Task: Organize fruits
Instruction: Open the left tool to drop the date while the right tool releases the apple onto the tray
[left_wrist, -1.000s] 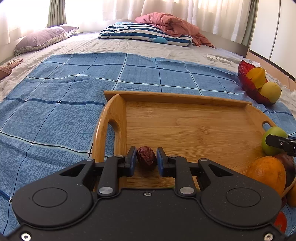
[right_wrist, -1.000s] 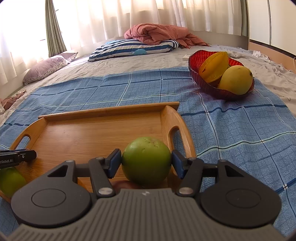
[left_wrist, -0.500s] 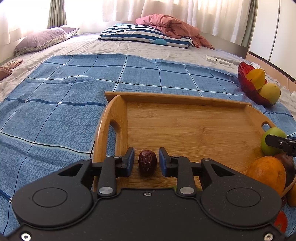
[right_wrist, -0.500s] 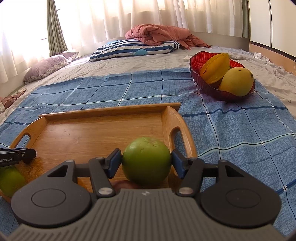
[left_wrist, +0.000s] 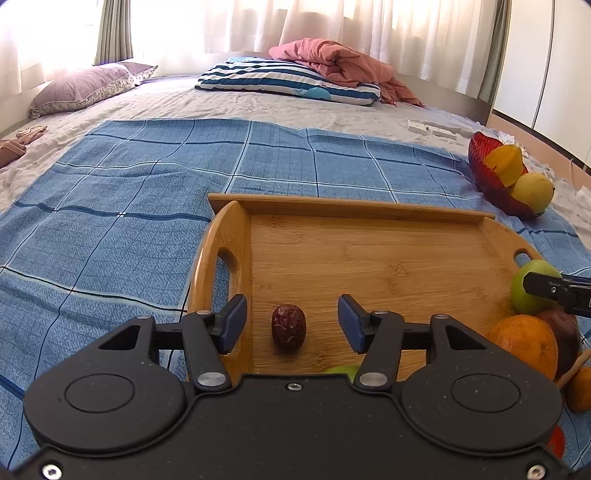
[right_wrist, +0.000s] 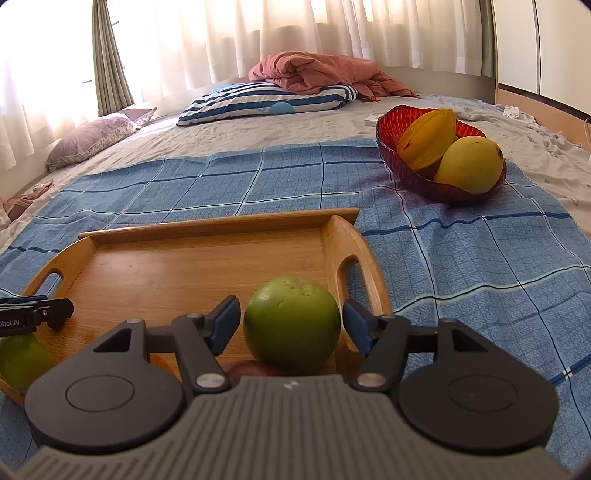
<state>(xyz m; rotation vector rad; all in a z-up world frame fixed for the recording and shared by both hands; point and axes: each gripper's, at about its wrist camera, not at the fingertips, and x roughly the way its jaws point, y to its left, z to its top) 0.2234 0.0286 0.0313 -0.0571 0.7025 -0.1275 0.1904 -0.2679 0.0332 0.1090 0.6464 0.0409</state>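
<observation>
**Both tongs slack, date and green fruit loose on the tray**

From the left wrist: blue checked cloth (left_wrist: 110, 221) spread over the bed, with a purple pillow (left_wrist: 88, 86) far back on the left and a striped pillow (left_wrist: 288, 79) under a pink blanket (left_wrist: 332, 61) at the middle. On the cloth, a wooden tray (left_wrist: 351, 206), its left handle (left_wrist: 214, 266) nearest. Left tongs (left_wrist: 292, 314) spread wide over the tray's near left corner. Between the blue pads, a wrinkled dark red date (left_wrist: 289, 331), lying on the wood, held by nothing, clear space on either side. Further right along the near edge, an orange (left_wrist: 524, 347) and a dark fruit (left_wrist: 565, 339) touching it. Above them a green fruit (left_wrist: 528, 284), partly behind one finger of the right tongs (left_wrist: 554, 291). Far right, beyond the tray, a red bowl (left_wrist: 484, 173) holding a star fruit (left_wrist: 506, 164) and a yellow mango (left_wrist: 532, 192).

From the right wrist: at the left edge, the tip of the left tongs (right_wrist: 48, 314) above another green fruit (right_wrist: 22, 358) at the tray's near left. Then the tray (right_wrist: 218, 223), its middle bare wood. Right tongs (right_wrist: 291, 321) parted slightly wider than the round green fruit (right_wrist: 291, 325), a narrow gap showing at each pad, no grip. Fruit sitting just inside the tray's right handle (right_wrist: 354, 266). To the right, checked cloth (right_wrist: 480, 266), and well apart from the tray, the red bowl (right_wrist: 399, 170) with star fruit (right_wrist: 428, 136) and mango (right_wrist: 469, 166).
</observation>
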